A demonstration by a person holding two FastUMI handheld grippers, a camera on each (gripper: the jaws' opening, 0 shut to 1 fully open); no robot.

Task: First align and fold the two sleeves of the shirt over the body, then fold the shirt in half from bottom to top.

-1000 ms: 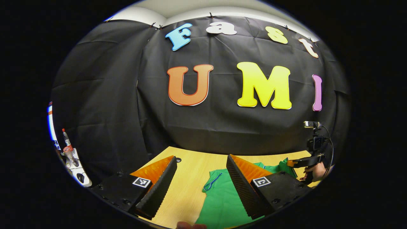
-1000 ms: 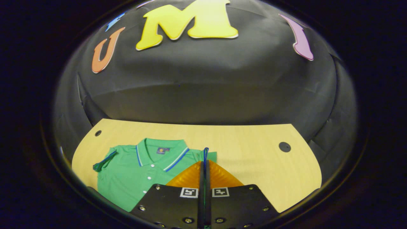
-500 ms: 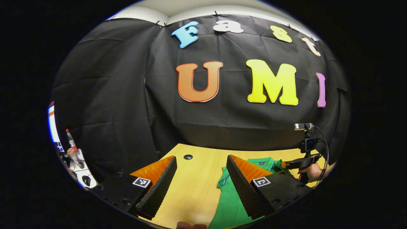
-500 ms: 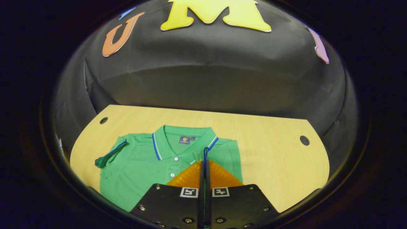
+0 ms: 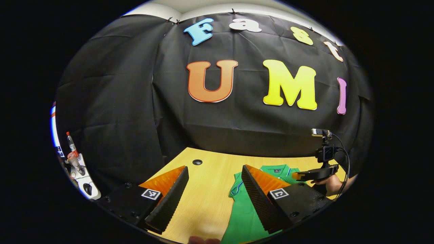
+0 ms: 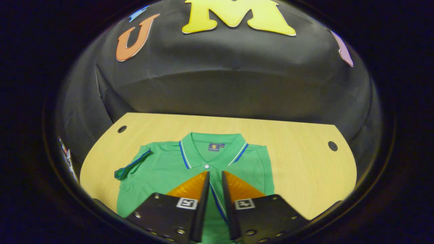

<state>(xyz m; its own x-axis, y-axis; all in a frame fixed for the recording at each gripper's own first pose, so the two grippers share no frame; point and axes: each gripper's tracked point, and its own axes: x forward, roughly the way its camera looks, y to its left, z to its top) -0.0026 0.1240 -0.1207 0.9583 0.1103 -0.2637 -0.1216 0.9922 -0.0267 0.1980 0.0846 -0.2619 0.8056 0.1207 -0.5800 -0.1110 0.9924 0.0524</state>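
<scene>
Fingers of the right gripper [image 6: 214, 176] slightly apart over the shirt [image 6: 162, 169]; left gripper [image 5: 213, 171] wide apart over the table [image 5: 206, 193].

Pale wooden table [image 6: 298, 162] across lower frame, dark round hole near each far corner; green polo shirt [image 6: 162, 169] lying flat at lower centre-left, collar toward the wall.

Green shirt [image 6: 162, 169], blue-white striped collar [image 6: 184, 156]

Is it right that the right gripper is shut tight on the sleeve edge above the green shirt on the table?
Not quite: in the right gripper view, the right gripper is open, with the sleeve edge between its parted fingers, over the green shirt on the table.
</scene>
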